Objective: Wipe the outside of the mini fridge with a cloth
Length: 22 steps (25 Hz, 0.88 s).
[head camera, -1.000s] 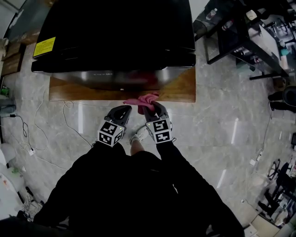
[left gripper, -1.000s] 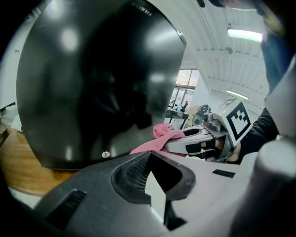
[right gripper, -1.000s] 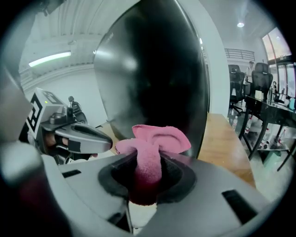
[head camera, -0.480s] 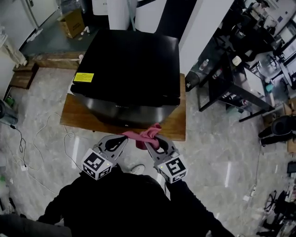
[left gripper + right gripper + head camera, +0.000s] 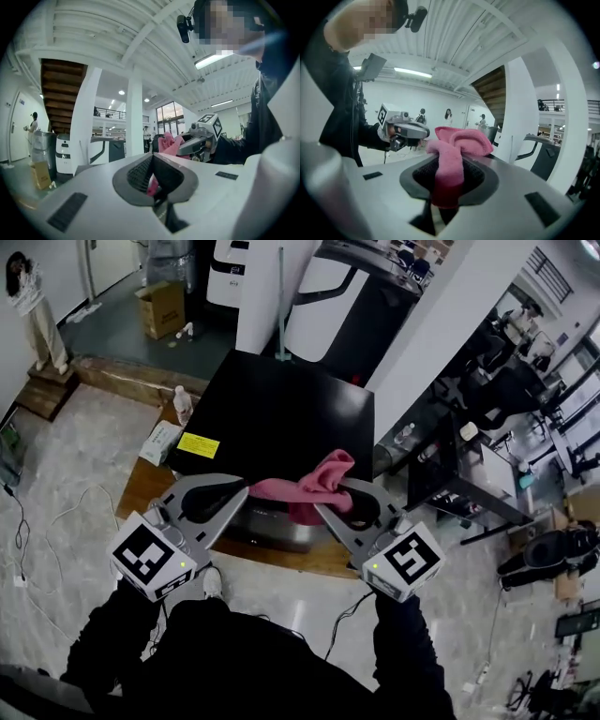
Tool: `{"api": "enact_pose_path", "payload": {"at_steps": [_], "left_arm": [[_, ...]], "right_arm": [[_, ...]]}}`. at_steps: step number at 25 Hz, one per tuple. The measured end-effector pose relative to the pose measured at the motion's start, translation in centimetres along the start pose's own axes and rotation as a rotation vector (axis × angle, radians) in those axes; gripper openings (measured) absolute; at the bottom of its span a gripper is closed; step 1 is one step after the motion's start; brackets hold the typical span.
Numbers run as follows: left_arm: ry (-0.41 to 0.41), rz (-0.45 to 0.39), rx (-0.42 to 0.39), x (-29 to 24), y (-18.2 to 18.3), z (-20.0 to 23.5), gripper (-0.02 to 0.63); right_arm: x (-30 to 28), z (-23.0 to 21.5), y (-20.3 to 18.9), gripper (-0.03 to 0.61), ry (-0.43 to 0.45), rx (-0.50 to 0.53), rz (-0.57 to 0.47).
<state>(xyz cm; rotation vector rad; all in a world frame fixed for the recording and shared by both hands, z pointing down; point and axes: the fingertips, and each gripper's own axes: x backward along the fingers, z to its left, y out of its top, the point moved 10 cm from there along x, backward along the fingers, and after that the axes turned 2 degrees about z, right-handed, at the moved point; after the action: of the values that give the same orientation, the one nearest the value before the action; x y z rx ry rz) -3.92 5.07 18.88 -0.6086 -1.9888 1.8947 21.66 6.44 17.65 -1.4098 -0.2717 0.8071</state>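
The black mini fridge [image 5: 277,413] stands on a low wooden platform [image 5: 145,486], seen from above in the head view. A pink cloth [image 5: 311,486] hangs in the air over the fridge's front edge, stretched between my two grippers. The left gripper [image 5: 246,487] is shut on one corner of the cloth [image 5: 152,183]. A thick fold of the cloth [image 5: 452,159] is clamped in the shut right gripper [image 5: 325,506]. Each gripper view shows the other gripper facing it, the right gripper [image 5: 199,140] and the left gripper [image 5: 404,130]. Neither gripper touches the fridge.
A spray bottle [image 5: 182,404] and a white packet [image 5: 159,442] lie at the platform's left end. Black desks and chairs [image 5: 469,451] crowd the right. A cardboard box [image 5: 161,306] and a white machine [image 5: 309,287] stand behind the fridge. Cables [image 5: 19,521] trail over the floor at left.
Both grippers have risen from low in front of the fridge to above its front edge. The cloth, bunched at the right gripper before, now spans both. The head view has tilted up.
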Motion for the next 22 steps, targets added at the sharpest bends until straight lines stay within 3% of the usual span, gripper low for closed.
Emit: {"api": "enact_pose_path", "payload": {"at_steps": [3, 10, 17, 22], "left_arm": [[0.031, -0.016, -0.027, 0.0, 2.2, 5.4, 0.006], [0.088, -0.011, -0.078, -2.1, 2.6, 16.6, 0.006], [0.092, 0.034, -0.055, -4.0, -0.3, 25.5, 0.006], [0.087, 0.081, -0.022, -5.3, -3.0, 29.8, 0.006]], "right_arm": [[-3.7, -2.9, 4.1, 0.104, 0.067, 0.063, 0.101], [-14.8, -10.3, 8.7, 0.104, 0.184, 0.01, 0.276], [-26.7, -16.3, 8.9, 0.104, 0.137, -0.106, 0.386], [-33.8, -19.0, 6.7, 0.104, 0.067, -0.168, 0.478]]}}
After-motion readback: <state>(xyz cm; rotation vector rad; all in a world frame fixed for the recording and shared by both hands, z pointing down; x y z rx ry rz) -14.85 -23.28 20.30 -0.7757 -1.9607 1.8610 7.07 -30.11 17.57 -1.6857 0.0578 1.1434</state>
